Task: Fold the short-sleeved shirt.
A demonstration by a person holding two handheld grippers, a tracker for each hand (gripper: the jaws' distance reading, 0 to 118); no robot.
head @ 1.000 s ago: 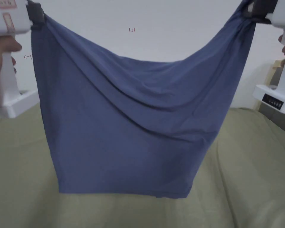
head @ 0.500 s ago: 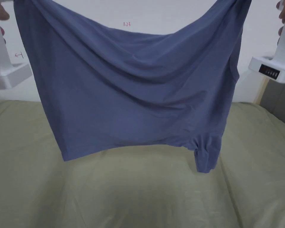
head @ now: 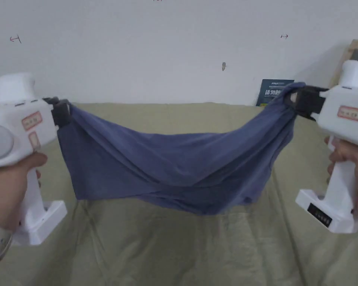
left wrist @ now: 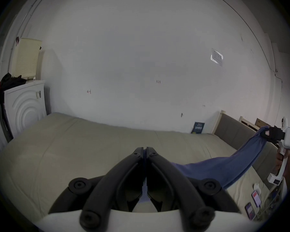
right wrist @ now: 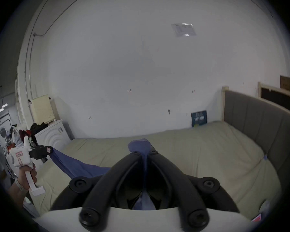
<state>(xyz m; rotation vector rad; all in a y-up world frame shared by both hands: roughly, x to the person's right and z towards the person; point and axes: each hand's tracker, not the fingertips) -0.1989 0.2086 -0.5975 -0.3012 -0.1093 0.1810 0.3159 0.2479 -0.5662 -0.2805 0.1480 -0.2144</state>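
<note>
Where the left gripper (head: 62,111) meets the cloth, its black jaws are pressed together on one end of the blue short-sleeved shirt (head: 174,164), and in the left gripper view the jaws (left wrist: 145,152) stand closed with a thin sliver of blue between them. The right gripper (head: 299,100) is likewise clamped on the other end, a bunched knob of fabric pushing out past the closed jaw tips (right wrist: 145,152) in the right gripper view. Each gripper is held by a hand: the left hand (head: 6,186) and the right hand (head: 351,167).

The shirt hangs as a slung band between the two grippers, its long axis running side to side across the head view, the middle sagging lowest just above the bed (head: 174,253) and the right end slightly higher than the left. Whether its lowest fold touches the cover cannot be told.

Half a second ago the grippers were up at the top edge of the head view and the shirt hung down as a tall sheet; now both are lower, and the shirt is bunched and shallow.

The bed has an olive-beige cover, with a grey padded headboard (right wrist: 258,118) at its right end. A white wall (head: 137,56) stands behind, a dark blue book (head: 273,91) leaning against it, and a white washing machine (left wrist: 25,106) stands off to the left.
</note>
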